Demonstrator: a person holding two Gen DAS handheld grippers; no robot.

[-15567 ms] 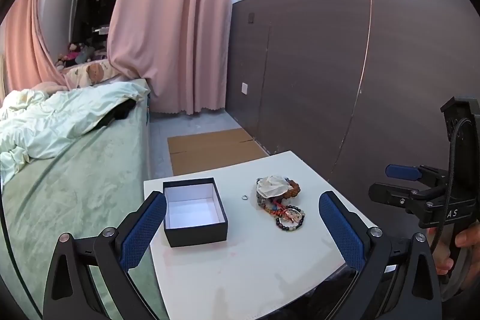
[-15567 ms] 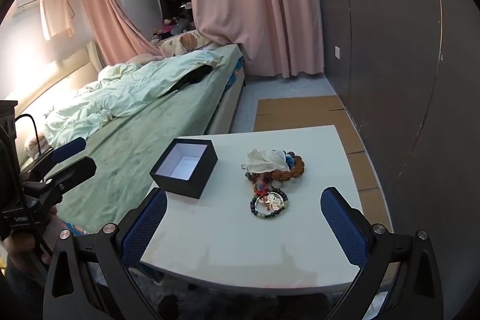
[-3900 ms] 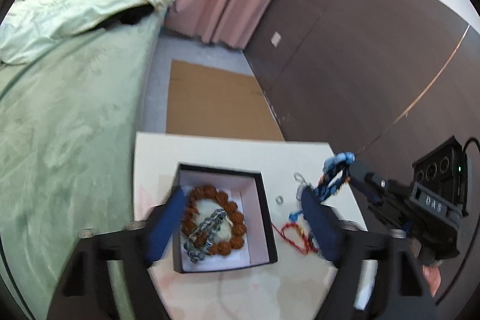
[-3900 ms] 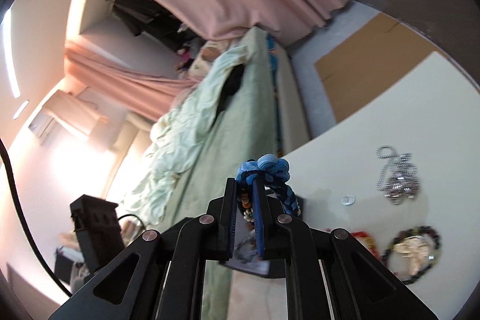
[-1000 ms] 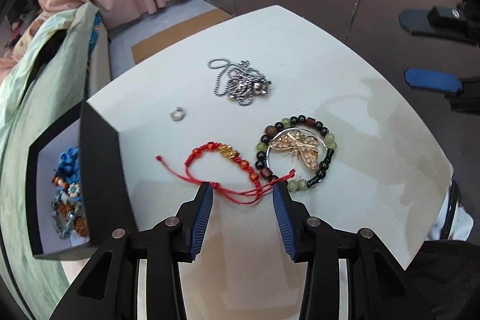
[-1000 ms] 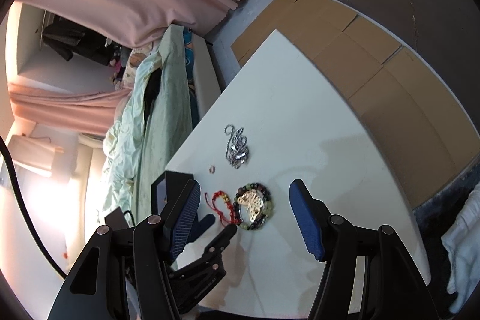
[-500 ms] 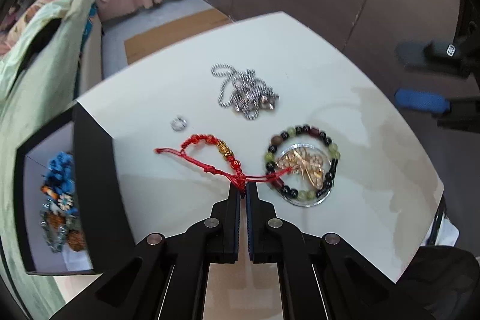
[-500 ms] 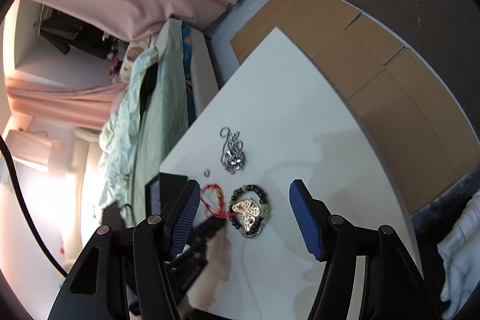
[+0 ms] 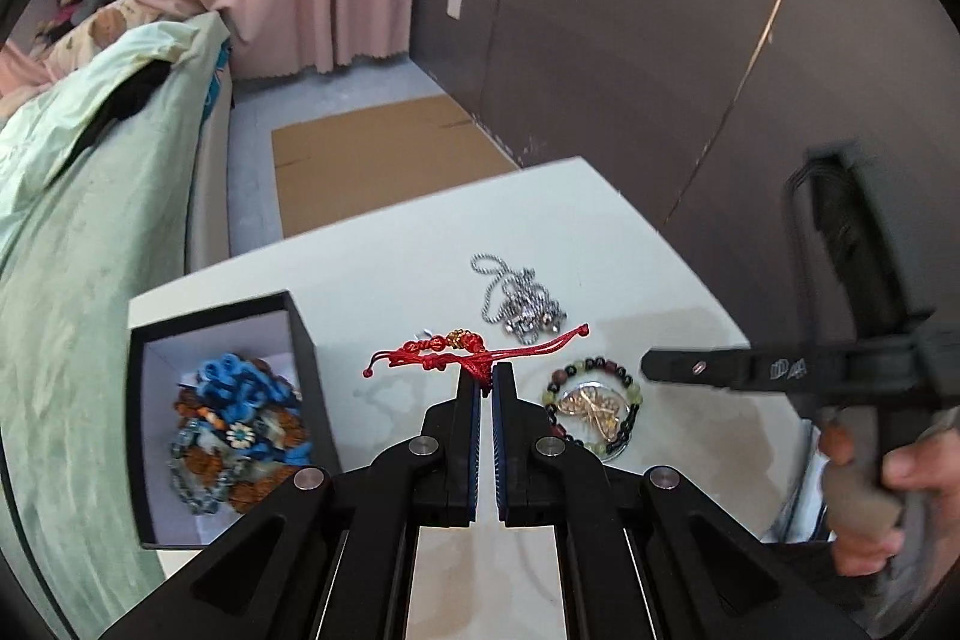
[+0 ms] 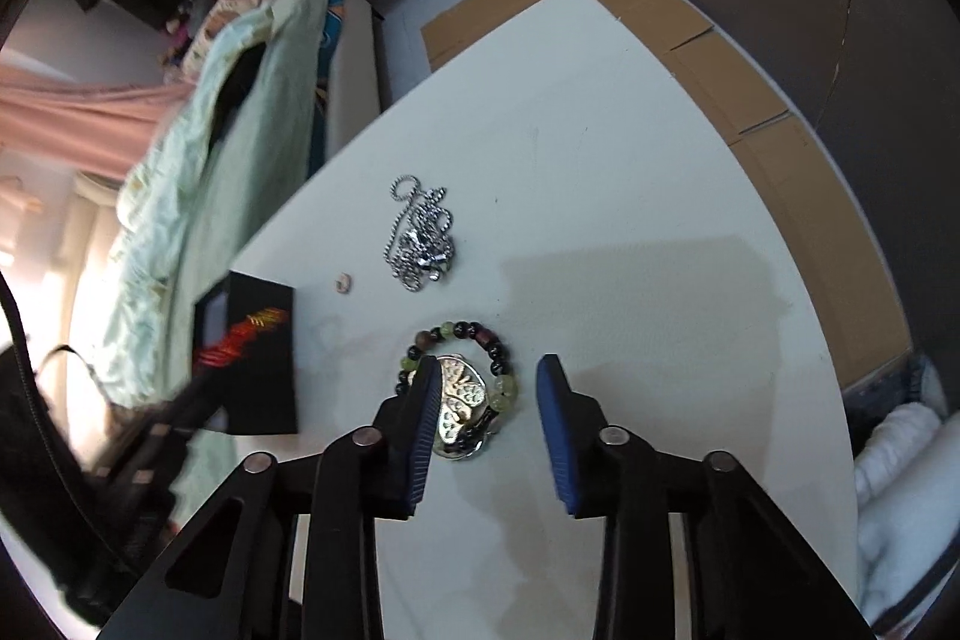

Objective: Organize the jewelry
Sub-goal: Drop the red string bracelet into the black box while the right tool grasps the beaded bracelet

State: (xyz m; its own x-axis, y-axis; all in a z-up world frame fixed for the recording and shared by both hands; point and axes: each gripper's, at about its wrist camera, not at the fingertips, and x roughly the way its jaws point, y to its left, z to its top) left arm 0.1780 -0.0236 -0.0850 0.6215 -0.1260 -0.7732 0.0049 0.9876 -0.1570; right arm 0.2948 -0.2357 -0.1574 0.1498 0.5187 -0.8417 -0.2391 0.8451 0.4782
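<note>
My left gripper [image 9: 486, 370] is shut on the red cord bracelet [image 9: 462, 349] and holds it above the white table [image 9: 384, 280], just right of the black box [image 9: 300, 340]. The box holds a blue bracelet [image 9: 231, 379] and other beads. My right gripper [image 10: 486, 370] is open above the beaded bracelet with a gold butterfly disc [image 10: 459, 388], also in the left wrist view [image 9: 591, 400]. A silver chain necklace [image 10: 423, 235] and a small ring [image 10: 343, 283] lie beyond it. The red bracelet shows blurred over the box [image 10: 246, 334].
A bed with green bedding [image 9: 78, 232] runs along the table's left side. Cardboard [image 9: 372, 160] lies on the floor beyond the table, by the dark wall [image 9: 630, 40]. White cloth [image 10: 900, 460] sits past the table's right edge.
My left gripper has lifted the red bracelet off the table and carried it left toward the box. My right gripper has narrowed and dropped over the butterfly bracelet.
</note>
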